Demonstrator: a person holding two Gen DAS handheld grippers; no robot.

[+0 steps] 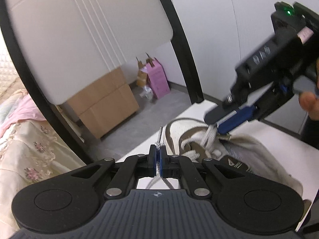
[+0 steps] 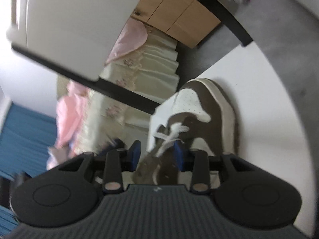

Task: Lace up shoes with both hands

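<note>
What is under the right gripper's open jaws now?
The shoe, its white lace crossing between the right gripper pads. The gripper body hides the eyelets nearer the ankle.

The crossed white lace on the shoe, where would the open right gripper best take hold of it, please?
Probably at the raised crossing of the lace over the tongue, coming from above along the shoe. There the strands lift clear of the brown upper and already lie between the right gripper pads. The left gripper is pinching the lace's end.

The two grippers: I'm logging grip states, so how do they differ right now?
The left gripper is shut on the lace end; the right gripper is open, straddling the crossed laces without pinching. The left sits beside the shoe, the right over its tongue. Both have blue pads.
</note>
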